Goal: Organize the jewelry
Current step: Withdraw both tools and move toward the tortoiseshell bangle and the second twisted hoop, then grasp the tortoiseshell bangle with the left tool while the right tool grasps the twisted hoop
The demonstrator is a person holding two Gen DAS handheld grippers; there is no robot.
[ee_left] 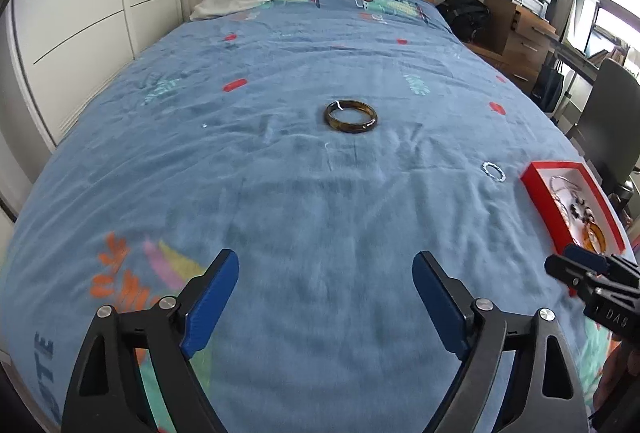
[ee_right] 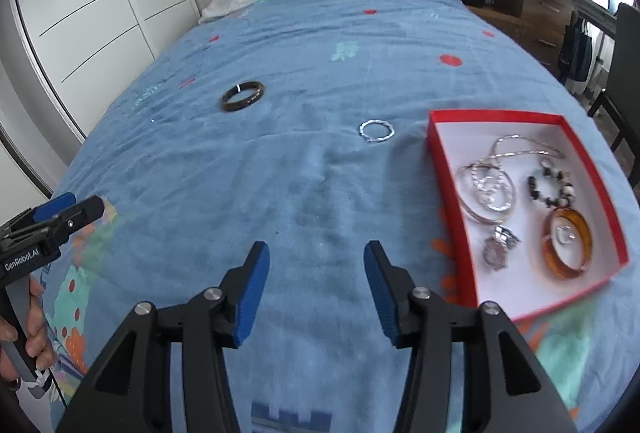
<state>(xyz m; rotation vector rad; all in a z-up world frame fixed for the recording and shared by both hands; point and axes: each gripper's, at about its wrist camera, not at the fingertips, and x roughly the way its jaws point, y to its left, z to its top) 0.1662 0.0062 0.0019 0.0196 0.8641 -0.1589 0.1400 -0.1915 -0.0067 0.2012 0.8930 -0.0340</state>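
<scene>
Blue pads of the left gripper (ee_left: 326, 299) stand wide apart with only the blue bedcover (ee_left: 280, 213) between them, so this tool holds nothing; I judge it is opened this much because the dark brown bangle (ee_left: 351, 116), which lies flat straight ahead of it and well apart, is a wide thing to take. Beside it, the right gripper (ee_right: 316, 291) also has its jaws apart, less wide, and nothing is between them. Ahead of the right gripper and a little to its right lies the thin silver ring-shaped bracelet (ee_right: 376, 131), flat on the cover, just beside the left wall of the red box (ee_right: 446, 193). That box sits to the right of this tool, near it, and it already keeps several pieces: silver hoops, a chain, a beaded bracelet and an amber bangle (ee_right: 567, 243). The box seems placed there so the right hand can drop things in with a short way. Two pieces are not yet collected, so the task looks mostly done. A hand (ee_right: 30, 329) holds the handle of the left tool.
</scene>
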